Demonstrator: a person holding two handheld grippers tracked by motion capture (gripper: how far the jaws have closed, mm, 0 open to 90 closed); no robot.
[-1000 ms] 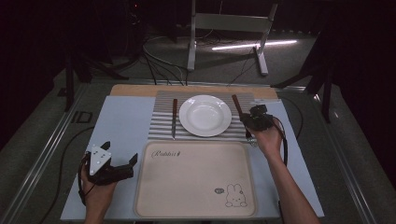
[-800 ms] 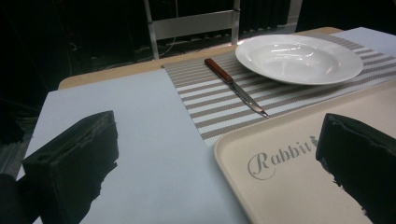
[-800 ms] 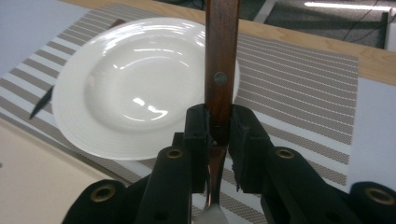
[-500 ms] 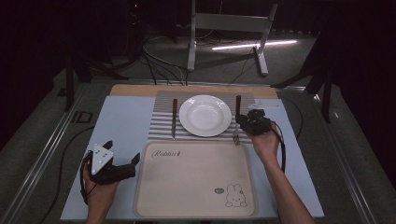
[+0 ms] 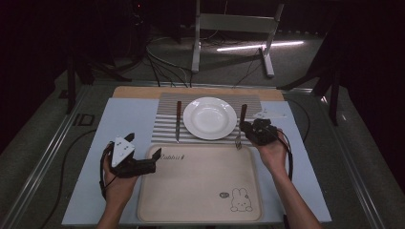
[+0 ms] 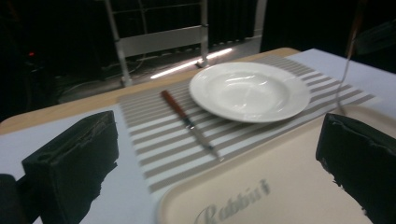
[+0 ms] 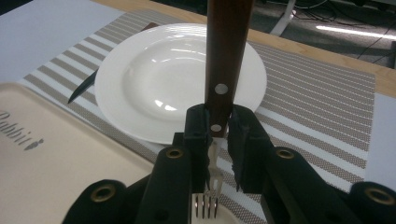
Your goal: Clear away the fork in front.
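Lifting going on | right gripper (image 5: 249,130) clamped tight on wooden-handled metal fork (image 7: 227,60), which was flat right of round white plate (image 5: 209,117), now tines-down at cream rabbit tray (image 5: 200,210) upper-right edge, likely tray-bound | left gripper (image 5: 154,161) gaping wide, empty, nudged toward tray's upper-left corner

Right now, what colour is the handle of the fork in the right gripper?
Reddish-brown wood with silver rivets on the fork, clamped in the right gripper; clearest in the right gripper view.

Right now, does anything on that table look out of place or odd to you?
Only the fork: the right gripper has clamped its wooden handle and holds it up off the striped placemat, tines down near the tray edge. The knife lies straight left of the clean white plate. Nothing spilled or broken.
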